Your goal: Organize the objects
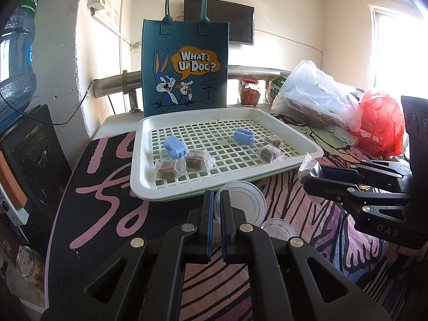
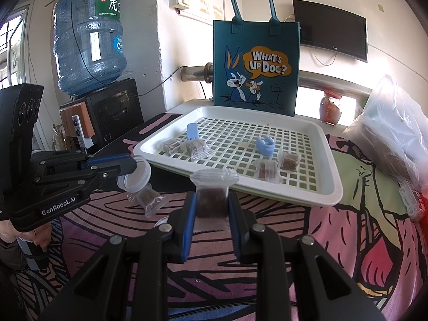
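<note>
My left gripper [image 1: 217, 195] is shut on the rim of a small clear plastic cup [image 1: 246, 200], which hangs tilted in the right wrist view [image 2: 137, 176]. My right gripper [image 2: 211, 196] is shut on a wrapped brown snack cube [image 2: 212, 204], held upright above the patterned cloth. A white perforated tray [image 1: 144, 187] lies beyond both grippers. It holds two blue clips [image 1: 175, 147] [image 1: 244, 136] and several wrapped brown cubes [image 1: 196, 159]. Another wrapped cube [image 2: 149, 200] lies on the cloth below the cup. A second clear cup [image 1: 278, 230] sits on the cloth.
A blue cartoon tote bag [image 1: 184, 67] stands upright behind the tray. A red jar [image 1: 250, 92], a clear plastic bag [image 1: 313, 99] and a red plastic bag [image 1: 382, 123] crowd the right side. A water jug [image 2: 89, 34] on a dispenser stands to the left.
</note>
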